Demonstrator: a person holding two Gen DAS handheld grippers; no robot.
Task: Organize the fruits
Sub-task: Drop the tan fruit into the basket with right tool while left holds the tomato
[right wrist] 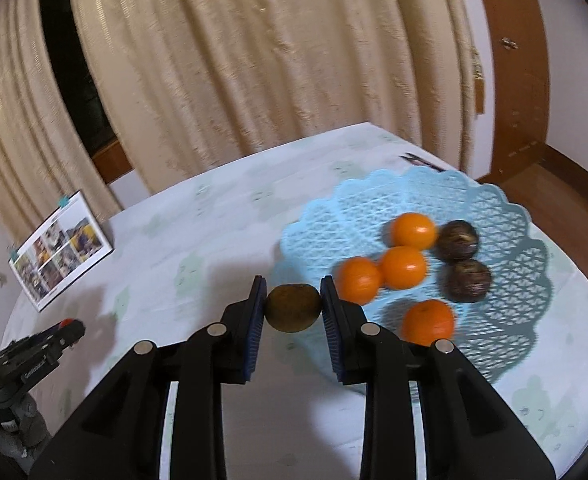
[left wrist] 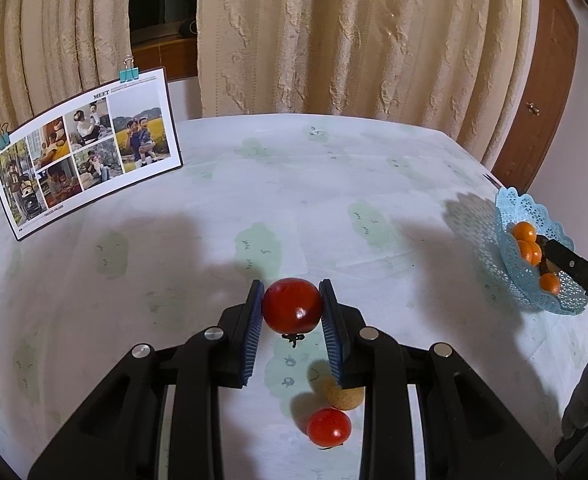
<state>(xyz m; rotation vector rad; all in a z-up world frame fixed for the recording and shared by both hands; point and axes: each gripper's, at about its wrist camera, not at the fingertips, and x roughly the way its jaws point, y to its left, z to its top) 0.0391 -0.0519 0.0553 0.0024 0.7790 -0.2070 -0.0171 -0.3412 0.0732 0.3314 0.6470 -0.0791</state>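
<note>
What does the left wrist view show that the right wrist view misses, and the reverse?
Left wrist only: left gripper clamping a red tomato, plus a second tomato and tan fruit on the tablecloth. Right wrist only: right gripper clamping a brown-green fruit, and two dark fruits in the basket. Both: blue basket with oranges, photo card.

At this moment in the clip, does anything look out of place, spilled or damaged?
Nothing spilled or damaged. Two fruits lie loose on the tablecloth outside the pale blue lattice plastic basket: a small red tomato and a tan round fruit beside it. The left claw grips a larger red tomato; the right claw grips a brownish-green round fruit.
</note>
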